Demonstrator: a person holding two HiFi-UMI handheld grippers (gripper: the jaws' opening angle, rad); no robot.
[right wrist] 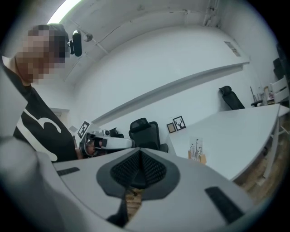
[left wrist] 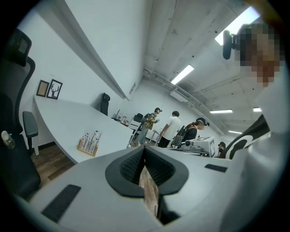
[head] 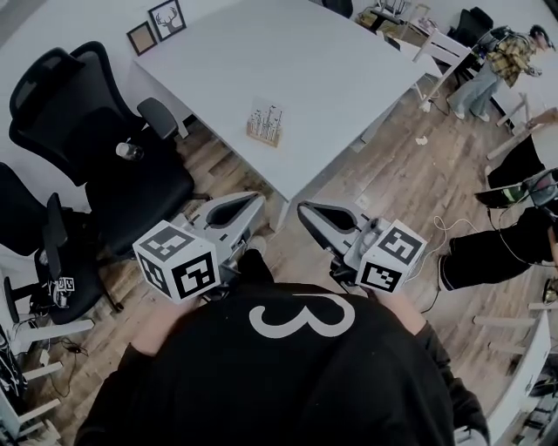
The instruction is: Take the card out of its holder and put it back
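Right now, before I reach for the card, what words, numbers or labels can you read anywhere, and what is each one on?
"3": large white numeral on the person's black shirt.
Card in the wooden holder: dark print, too small to read.
Marker cubes: black-and-white square patterns, no words.
Framed pictures: a deer image, no text to be read.
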